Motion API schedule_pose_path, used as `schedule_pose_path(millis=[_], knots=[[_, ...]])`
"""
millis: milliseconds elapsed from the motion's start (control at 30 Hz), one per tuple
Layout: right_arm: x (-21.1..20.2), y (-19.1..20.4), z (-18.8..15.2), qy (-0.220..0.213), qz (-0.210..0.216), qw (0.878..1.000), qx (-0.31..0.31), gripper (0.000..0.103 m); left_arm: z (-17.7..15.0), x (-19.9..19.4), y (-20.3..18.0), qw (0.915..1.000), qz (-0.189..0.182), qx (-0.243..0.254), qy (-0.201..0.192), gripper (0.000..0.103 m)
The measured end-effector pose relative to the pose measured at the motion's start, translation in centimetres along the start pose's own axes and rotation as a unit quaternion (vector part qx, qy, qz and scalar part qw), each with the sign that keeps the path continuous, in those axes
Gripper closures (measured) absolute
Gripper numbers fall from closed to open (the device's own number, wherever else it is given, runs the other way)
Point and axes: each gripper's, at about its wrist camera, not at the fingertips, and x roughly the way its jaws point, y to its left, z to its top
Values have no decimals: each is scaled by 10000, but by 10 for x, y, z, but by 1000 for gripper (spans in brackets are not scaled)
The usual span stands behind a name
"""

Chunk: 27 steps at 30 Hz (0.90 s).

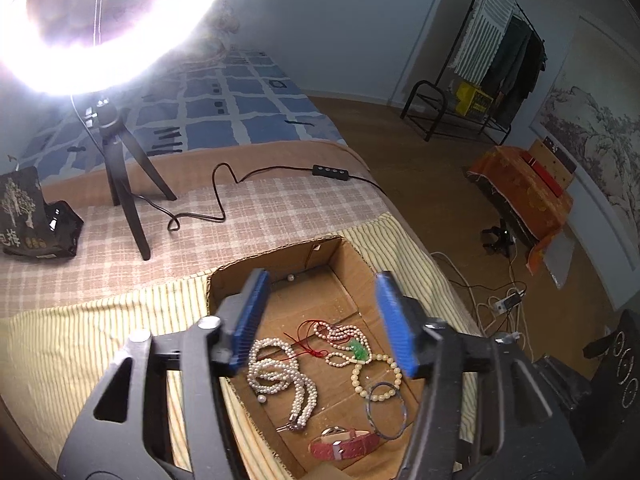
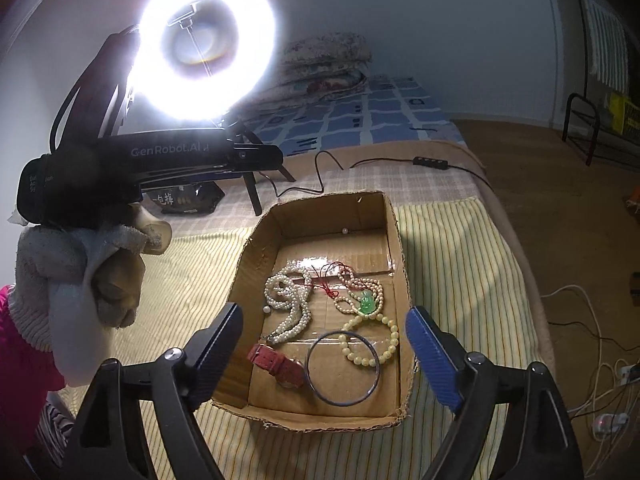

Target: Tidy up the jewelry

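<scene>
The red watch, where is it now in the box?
The red watch lies in the near part of the cardboard box, left of the blue bangle and just below the white pearl strand.

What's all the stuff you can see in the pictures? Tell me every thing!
cardboard box: one, brown, on the striped cloth
pearl necklace: one, white, left part of the box
pink bead necklace: one, with green pendant, box middle
cream bead bracelet: one, right part of the box
bangle: one, bluish, near end of the box
watch: one, red strap, beside the bangle
loose pearls: two, white, one at the far wall, one by the pearl necklace
ring light: one, white, on a black tripod
left hand-held gripper: black, blue pads, open over the box
right hand-held gripper: open
gloved hand: grey glove
</scene>
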Motion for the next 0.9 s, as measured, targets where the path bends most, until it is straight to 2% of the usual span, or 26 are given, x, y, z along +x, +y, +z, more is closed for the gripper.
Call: schedule_pose_path(millis=[100, 233, 300, 400, 900], knots=[[-4, 5, 1, -21, -113, 9999, -43, 10, -1, -7, -1, 10000, 79, 23, -24, 33], [-8, 10, 3, -68, -151, 9999, -44, 8, -3, -19, -2, 9999, 137, 48, -58, 32], [-12, 14, 3, -91, -240, 9997, -57, 0, -3, -23, -3, 9997, 199, 84, -73, 29], [-18, 19, 2, -154, -315, 9993, -100, 0, -6, -33, -5, 9995, 255, 144, -123, 25], [-51, 42, -3, -411, -692, 9967, -59, 0, -25, -87, -7, 9979, 496, 274, -297, 23]])
